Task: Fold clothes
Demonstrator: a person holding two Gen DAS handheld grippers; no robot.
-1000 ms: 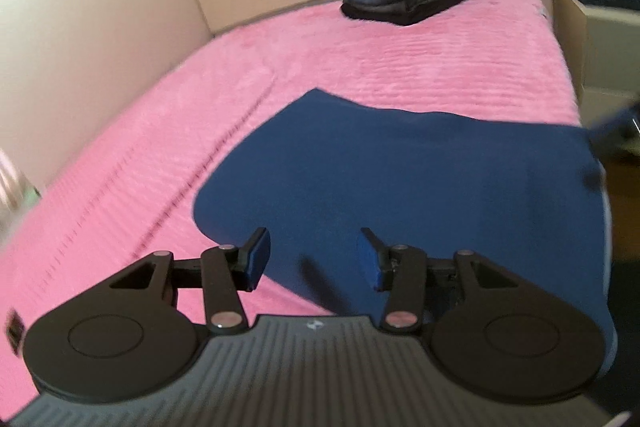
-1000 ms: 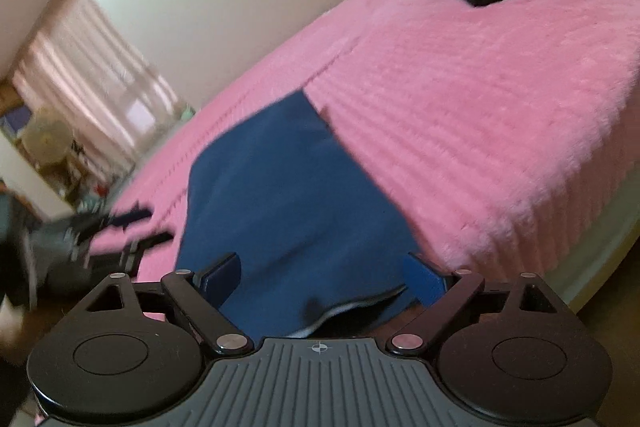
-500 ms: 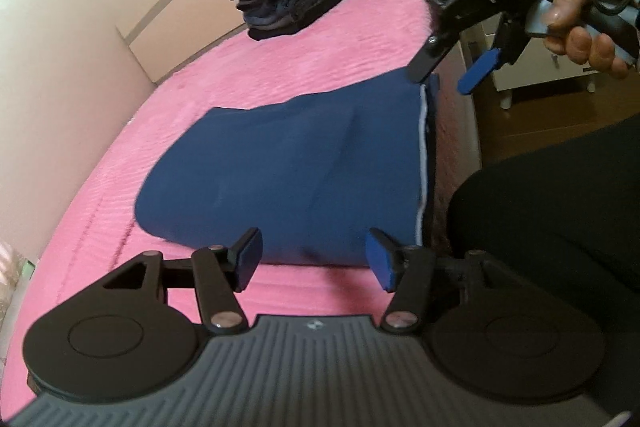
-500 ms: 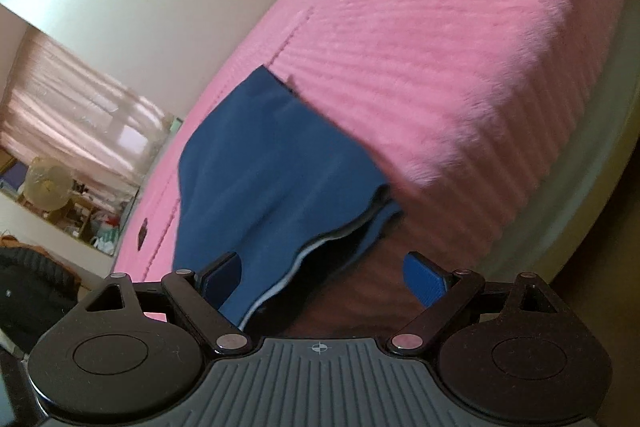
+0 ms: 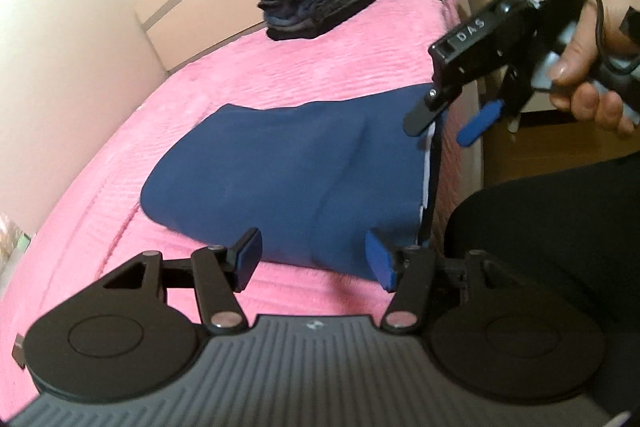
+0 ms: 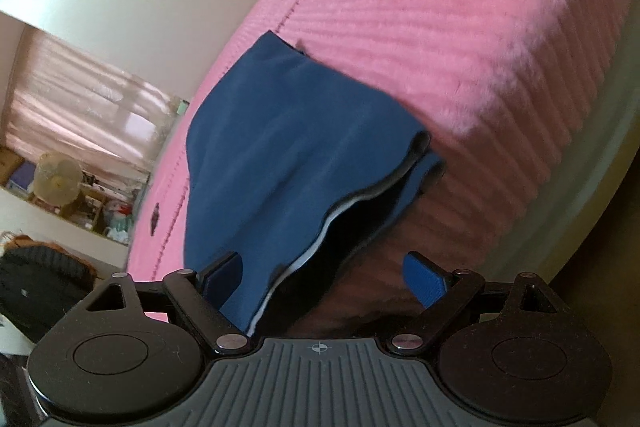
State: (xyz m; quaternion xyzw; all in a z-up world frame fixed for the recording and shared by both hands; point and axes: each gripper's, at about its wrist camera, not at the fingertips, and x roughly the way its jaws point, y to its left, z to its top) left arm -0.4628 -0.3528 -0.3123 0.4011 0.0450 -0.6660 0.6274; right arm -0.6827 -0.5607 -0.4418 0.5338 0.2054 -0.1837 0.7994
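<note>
Blue-padded left hand-held gripper [image 5: 314,261] has swung to the navy garment [image 5: 288,179]'s near edge, jaws apart, nothing held. Right hand-held gripper [image 5: 452,125], wide open at upper right, has dropped toward the hem overhanging the pink plush bed [image 5: 280,67]: both look poised for the next fold.

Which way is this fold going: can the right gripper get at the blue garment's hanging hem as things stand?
Probably yes: the right gripper is open, the blue garment has its hem drooping off the pink bed between the jaws, nothing blocking.
</note>
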